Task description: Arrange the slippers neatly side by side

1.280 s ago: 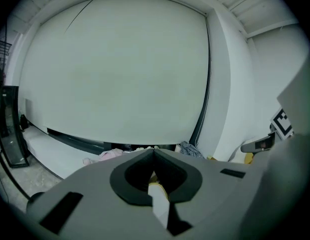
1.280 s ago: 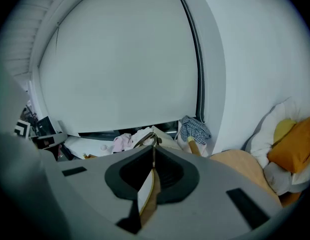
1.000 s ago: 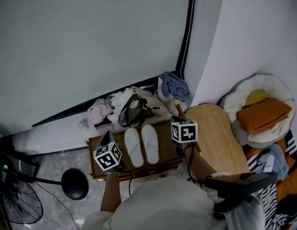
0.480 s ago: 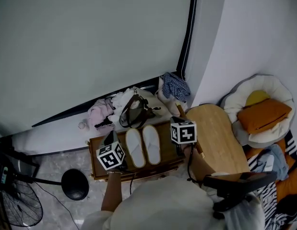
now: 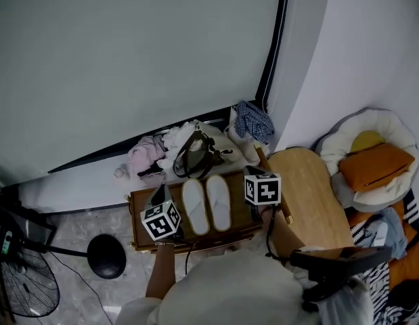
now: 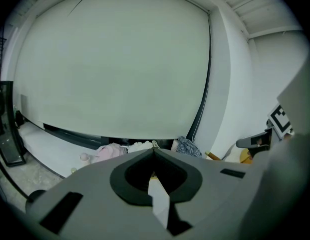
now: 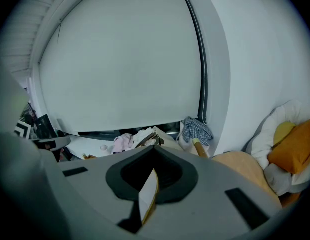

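Two white slippers lie side by side, toes pointing away, on a low wooden table in the head view. My left gripper hovers at the table's left end, just left of the slippers, its marker cube nearer me. My right gripper sits at the table's right end, right of the slippers. In the left gripper view the left gripper has its jaws together with nothing held. The right gripper looks the same in its own view. Neither gripper view shows the slippers.
A heap of clothes with a brown bag lies behind the table by the window. A round wooden tabletop stands to the right, a cushioned pet bed beyond it. A fan and a black round base sit left.
Only the head view has shifted a little. The slippers and both grippers keep their places.
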`<move>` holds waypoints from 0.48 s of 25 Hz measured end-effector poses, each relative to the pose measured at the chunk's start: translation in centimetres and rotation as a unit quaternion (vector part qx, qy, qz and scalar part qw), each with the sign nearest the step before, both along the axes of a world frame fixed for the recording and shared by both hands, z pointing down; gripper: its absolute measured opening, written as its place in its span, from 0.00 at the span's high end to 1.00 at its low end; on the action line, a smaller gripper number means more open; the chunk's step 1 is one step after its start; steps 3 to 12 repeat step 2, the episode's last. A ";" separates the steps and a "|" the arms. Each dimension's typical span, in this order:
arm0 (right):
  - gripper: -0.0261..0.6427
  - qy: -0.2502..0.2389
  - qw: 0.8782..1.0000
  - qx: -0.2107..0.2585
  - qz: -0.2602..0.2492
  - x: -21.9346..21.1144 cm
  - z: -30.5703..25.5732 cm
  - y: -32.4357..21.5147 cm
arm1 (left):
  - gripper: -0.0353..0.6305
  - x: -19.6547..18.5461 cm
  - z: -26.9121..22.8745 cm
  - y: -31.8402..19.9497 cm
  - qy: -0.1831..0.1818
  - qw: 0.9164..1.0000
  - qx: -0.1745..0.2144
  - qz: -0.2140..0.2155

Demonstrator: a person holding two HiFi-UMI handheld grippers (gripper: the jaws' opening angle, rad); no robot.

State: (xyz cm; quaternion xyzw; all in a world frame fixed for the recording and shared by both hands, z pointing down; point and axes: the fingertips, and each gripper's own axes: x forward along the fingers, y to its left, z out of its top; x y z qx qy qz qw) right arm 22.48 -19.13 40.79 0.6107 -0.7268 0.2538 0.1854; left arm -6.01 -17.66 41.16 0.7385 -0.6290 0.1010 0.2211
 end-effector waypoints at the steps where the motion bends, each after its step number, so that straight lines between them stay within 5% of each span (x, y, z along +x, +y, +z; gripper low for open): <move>1: 0.91 -0.001 1.000 0.000 0.001 -0.1 0.1 0.1 | 0.92 -0.1 0.1 0.1 0.000 1.000 -0.001 0.000; 12: 0.91 -0.001 1.000 0.000 0.002 -0.3 0.1 0.2 | 0.92 -0.2 0.2 0.2 0.000 1.000 -0.001 0.001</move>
